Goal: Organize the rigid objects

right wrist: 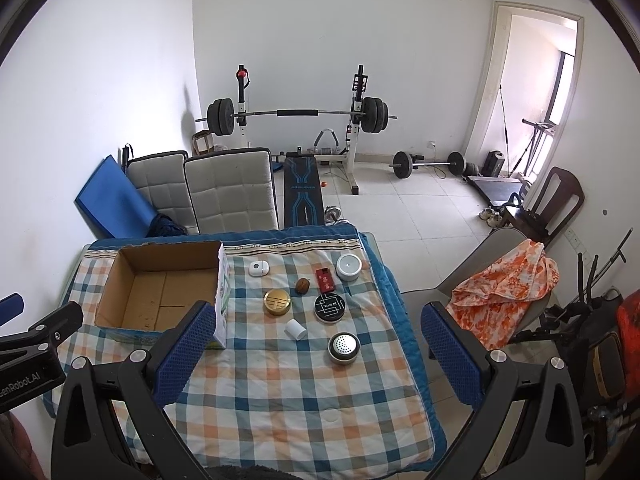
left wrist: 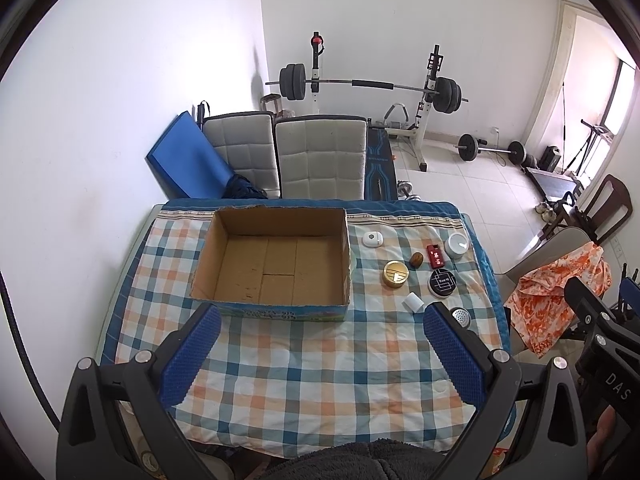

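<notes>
An open, empty cardboard box stands on the checked cloth at the left. To its right lie several small items: a gold round tin, a black round tin, a red pack, a brown nut-like piece, a white cylinder, a perforated metal tin, a white round jar and a white small device. My left gripper is open and empty above the cloth, near the box's front. My right gripper is open and empty, nearer than the items.
The table has its right edge beside a chair draped with orange cloth. Two white padded chairs stand behind the table. A barbell rack and weights fill the far floor.
</notes>
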Motion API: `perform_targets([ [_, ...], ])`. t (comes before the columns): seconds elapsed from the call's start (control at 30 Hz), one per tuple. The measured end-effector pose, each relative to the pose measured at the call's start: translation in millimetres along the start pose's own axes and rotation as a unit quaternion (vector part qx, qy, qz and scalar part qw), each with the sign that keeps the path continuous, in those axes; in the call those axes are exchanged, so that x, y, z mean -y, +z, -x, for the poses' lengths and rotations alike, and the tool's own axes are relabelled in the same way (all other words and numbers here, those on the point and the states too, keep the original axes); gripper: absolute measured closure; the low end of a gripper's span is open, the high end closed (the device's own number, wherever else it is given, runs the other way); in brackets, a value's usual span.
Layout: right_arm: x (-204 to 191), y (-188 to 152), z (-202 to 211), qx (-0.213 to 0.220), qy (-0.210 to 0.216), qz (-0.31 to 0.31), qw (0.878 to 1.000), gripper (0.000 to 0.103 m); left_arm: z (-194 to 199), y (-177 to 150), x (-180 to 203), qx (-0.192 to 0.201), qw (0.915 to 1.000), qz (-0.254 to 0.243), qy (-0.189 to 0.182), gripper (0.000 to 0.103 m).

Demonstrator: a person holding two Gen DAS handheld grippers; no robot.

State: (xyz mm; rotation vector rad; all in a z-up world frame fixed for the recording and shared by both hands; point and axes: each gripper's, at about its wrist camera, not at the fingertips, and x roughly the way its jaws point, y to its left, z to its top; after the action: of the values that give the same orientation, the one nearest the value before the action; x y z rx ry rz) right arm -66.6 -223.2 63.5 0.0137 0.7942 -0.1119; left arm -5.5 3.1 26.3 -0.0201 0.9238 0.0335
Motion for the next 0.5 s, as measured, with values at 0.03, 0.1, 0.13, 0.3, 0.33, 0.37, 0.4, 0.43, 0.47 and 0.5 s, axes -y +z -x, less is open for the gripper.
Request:
perform_targets([
  [0.03, 0.0, -0.1, 0.3, 0.000, 0.000, 0.000, 1.000, 0.000, 0.1, -0.3, 0.1, 0.000, 1.0000, -0.001, 0.001, 0.000],
  [0.1, 0.2, -0.3, 0.7, 0.000, 0.000, 0.000, 1.000, 0.000, 0.1, -0.1, -0.8, 0.000, 1.0000, -0.001, 0.001, 0.000],
  [0.13, 0.2, -0.1, 0.4, 0.000, 0.001, -0.001, 1.000, 0.000, 0.7, 1.0, -1.0, 0.001, 1.0000, -0.001, 0.001, 0.000],
  [0.3, 1.0, 0.6, 1.2, 0.001, 0.001, 0.001, 1.000, 0.000, 1.2, 0.4, -0.7, 0.004, 1.0000, -0.001, 0.002, 0.000],
  [0.33, 1.3, 0.9, 0.6, 0.001, 0.001, 0.000, 1.000, 0.000, 0.9, 0.4, -0.9, 0.004, 1.0000, -0.001, 0.002, 0.000],
  [0.37, 1.1, 1.0, 0.4, 0.001, 0.001, 0.001, 1.000, 0.000, 0.7, 0.7, -0.6, 0.003, 1.0000, -0.002, 0.003, 0.000],
  [0.4, 1.3, 1.2, 0.5, 0.001, 0.001, 0.001, 1.000, 0.000, 0.7, 0.2, -0.5, 0.004, 1.0000, -0.001, 0.002, 0.000],
  [0.43, 1.2, 1.4, 0.2, 0.000, 0.001, 0.000, 1.000, 0.000, 0.7, -0.1, -0.1, 0.003, 1.0000, -0.001, 0.002, 0.000],
  [0.47, 1.5, 0.7, 0.7, 0.000, 0.002, 0.000, 1.000, 0.000, 0.1, 0.6, 0.4, 0.003, 1.0000, -0.002, 0.003, 0.000],
  [0.5, 3.3, 1.5, 0.0, -0.001, 0.003, -0.001, 1.000, 0.000, -0.7, 1.0, 0.7, 0.002, 1.0000, -0.004, 0.004, 0.000],
])
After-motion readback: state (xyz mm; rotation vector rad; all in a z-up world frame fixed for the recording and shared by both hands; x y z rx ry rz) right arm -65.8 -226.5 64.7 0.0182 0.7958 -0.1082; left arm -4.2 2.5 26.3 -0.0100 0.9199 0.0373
